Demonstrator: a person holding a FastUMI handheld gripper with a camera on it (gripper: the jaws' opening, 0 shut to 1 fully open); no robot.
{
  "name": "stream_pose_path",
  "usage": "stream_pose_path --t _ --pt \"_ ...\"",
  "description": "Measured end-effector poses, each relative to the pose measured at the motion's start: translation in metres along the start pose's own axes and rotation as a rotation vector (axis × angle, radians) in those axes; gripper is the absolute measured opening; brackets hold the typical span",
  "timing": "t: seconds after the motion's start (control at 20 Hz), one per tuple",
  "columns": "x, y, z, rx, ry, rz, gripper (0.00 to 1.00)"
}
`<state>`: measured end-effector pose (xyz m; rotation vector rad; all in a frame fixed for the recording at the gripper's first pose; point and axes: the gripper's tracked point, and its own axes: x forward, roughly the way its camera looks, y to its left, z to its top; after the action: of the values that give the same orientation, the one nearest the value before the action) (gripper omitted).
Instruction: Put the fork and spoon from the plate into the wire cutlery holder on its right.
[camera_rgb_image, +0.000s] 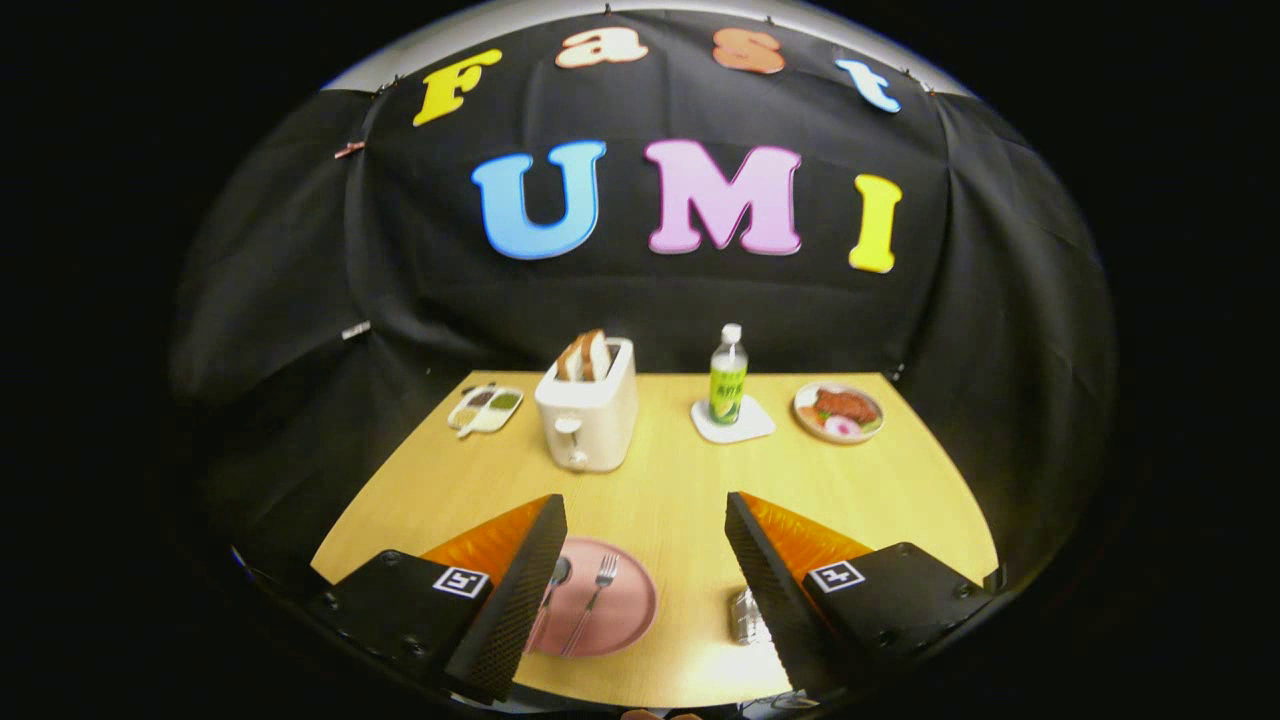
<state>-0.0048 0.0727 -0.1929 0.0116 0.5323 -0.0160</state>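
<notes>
Claw (645, 540) spread wide, fingers well apart, gripping nothing, held above the near part of a wooden table (680, 500). Between the fingers, close against the left one: a pink plate (620, 610), its left side hidden behind that finger. On the plate, a spoon (556, 575) and a fork (596, 590) side by side, spoon nearer the left finger, fork just to its right, both with heads pointing away and handles toward the claw. Spoon handle partly covered by the left finger. Just inside the right finger, low on the table and well apart from the plate: a small shiny metal thing, probably the wire cutlery holder (745, 615), though half hidden by the finger and too blurred to be sure. Bare tabletop between plate and holder.

Beyond the fingertips, slightly left of the gap: a white toaster (588, 410) with slices of bread (585, 355) standing up out of its slot. Further left of the toaster, a small divided tray (486, 408) with bits of food in its sections. Beyond the gap, slightly right: a bottle (729, 375) with a white cap and green label, upright on a white coaster (733, 425). Further right, past the right finger, a round plate of food (838, 411) near the far corner of the table. Black cloth wall (300, 300) behind everything.
</notes>
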Motion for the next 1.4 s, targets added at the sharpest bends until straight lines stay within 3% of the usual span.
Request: stream_pose_path --t 0.15,0.4,0.85,1.15,1.2,1.4 --pt "0.023 0.021 -0.059 -0.033 0.182 0.062 1.00" --pt "0.051 0.032 -0.138 -0.055 0.417 0.083 1.00" --pt "0.083 0.044 -0.196 -0.092 0.590 0.088 0.95" --pt "0.091 0.047 -0.219 -0.085 0.695 0.084 0.67" --pt "0.092 0.047 -0.223 -0.080 0.711 0.088 0.57" --pt "0.089 0.044 -0.231 -0.053 0.767 0.081 0.33"
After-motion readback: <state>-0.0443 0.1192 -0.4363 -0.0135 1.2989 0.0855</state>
